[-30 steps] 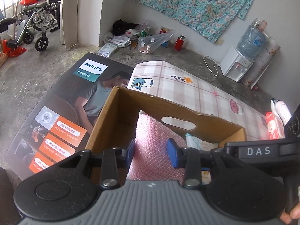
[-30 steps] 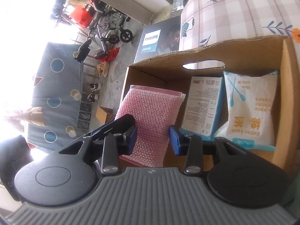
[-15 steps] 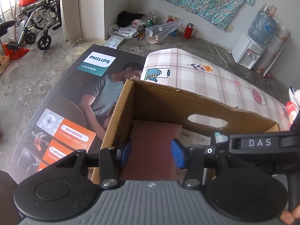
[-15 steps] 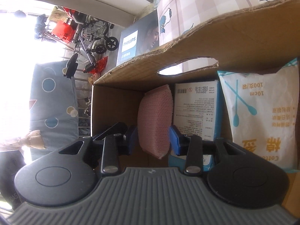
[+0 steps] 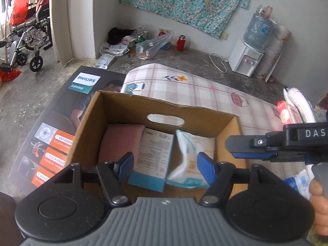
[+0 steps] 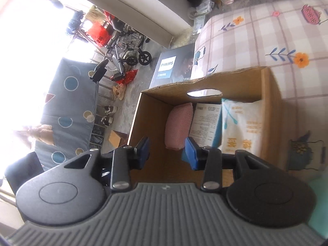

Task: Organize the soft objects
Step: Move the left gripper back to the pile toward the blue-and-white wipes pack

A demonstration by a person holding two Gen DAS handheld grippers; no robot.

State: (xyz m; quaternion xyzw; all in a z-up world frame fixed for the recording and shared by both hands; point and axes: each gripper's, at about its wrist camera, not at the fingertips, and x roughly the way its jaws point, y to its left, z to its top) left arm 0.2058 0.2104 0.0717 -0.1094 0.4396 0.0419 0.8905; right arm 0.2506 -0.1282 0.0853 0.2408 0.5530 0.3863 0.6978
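We find the pink textured sponge pad [image 6: 179,126] standing on edge at the left end of the cardboard box [image 6: 270,110], touching a white-and-blue packet [image 6: 206,123]. Above the box, the left gripper [image 5: 165,164], jaws just widened, and the right gripper [image 6: 166,150] both stand released and empty.

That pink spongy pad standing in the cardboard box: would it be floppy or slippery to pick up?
The pink spongy pad looks soft and probably light. Its rounded, bulging edges suggest it squashes when pinched. The dimpled surface should give grip, so it is likely not slippery. It stands on edge in the cardboard box, so a nudge might tip it.
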